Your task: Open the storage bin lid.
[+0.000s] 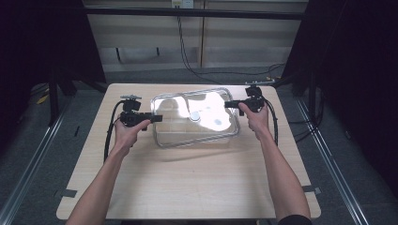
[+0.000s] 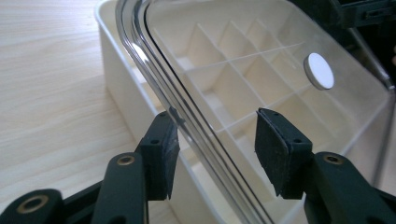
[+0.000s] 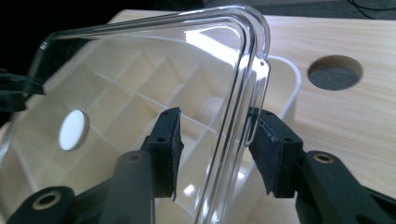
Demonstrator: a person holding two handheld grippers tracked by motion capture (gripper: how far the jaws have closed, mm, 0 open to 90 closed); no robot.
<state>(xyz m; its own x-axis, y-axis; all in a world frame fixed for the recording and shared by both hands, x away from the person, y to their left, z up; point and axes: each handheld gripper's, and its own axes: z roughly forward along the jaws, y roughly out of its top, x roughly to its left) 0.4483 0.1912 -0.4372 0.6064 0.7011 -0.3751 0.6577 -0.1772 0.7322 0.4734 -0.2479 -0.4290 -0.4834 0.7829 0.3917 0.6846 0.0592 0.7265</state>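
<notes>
- The surface (image 1: pixel 187 178) is a pale wood-grain top with rounded corners, standing on a grey carpeted floor (image 1: pixel 70 140).
- A round hole (image 3: pixel 335 72) is cut through the surface near one corner.
- A white divided box (image 2: pixel 119 88) rests directly on the surface, toward the far side and about midway across.
- The near half of the surface is bare wood.
</notes>
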